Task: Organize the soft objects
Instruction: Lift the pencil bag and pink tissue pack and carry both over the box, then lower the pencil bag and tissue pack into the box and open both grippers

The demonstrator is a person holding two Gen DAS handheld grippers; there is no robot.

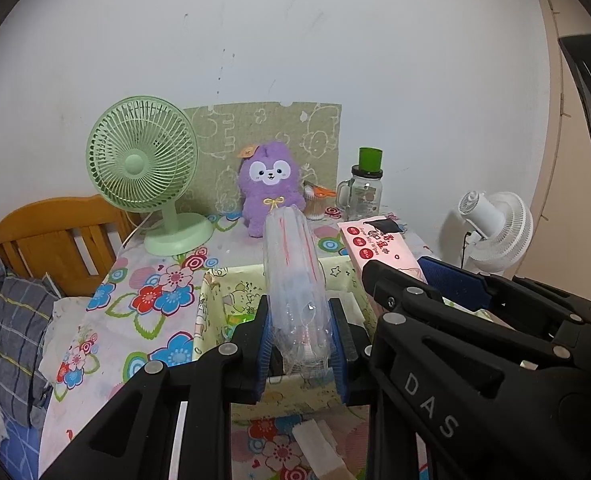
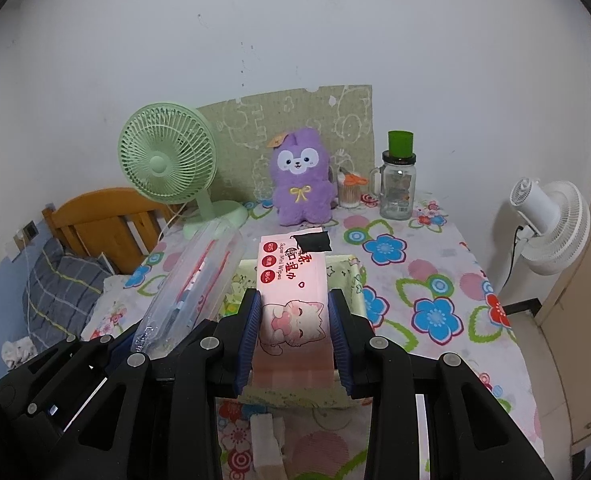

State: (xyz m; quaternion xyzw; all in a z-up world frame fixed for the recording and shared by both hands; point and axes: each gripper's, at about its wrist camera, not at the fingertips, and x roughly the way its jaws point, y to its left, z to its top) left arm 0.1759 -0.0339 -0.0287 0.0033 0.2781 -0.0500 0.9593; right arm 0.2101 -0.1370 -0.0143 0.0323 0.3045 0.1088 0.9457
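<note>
My left gripper [image 1: 301,344] is shut on a clear plastic pack with red stripes [image 1: 291,264] and holds it above a pale yellow cartoon-print fabric box [image 1: 215,292]. My right gripper [image 2: 295,336] is shut on a pink wet-wipes pack with a cat print [image 2: 291,280], held over the same box [image 2: 355,280]. The right gripper and wipes pack show in the left wrist view [image 1: 375,248]; the clear pack shows in the right wrist view [image 2: 191,280]. A purple plush toy [image 1: 269,186] sits upright at the back of the table [image 2: 301,178].
A floral tablecloth [image 2: 435,280] covers the table. A green desk fan [image 1: 143,168] stands back left, a glass jar with a green cup [image 2: 397,184] back right. A white fan [image 2: 547,216] stands off the right edge. A wooden bed frame [image 1: 51,232] and bedding lie left.
</note>
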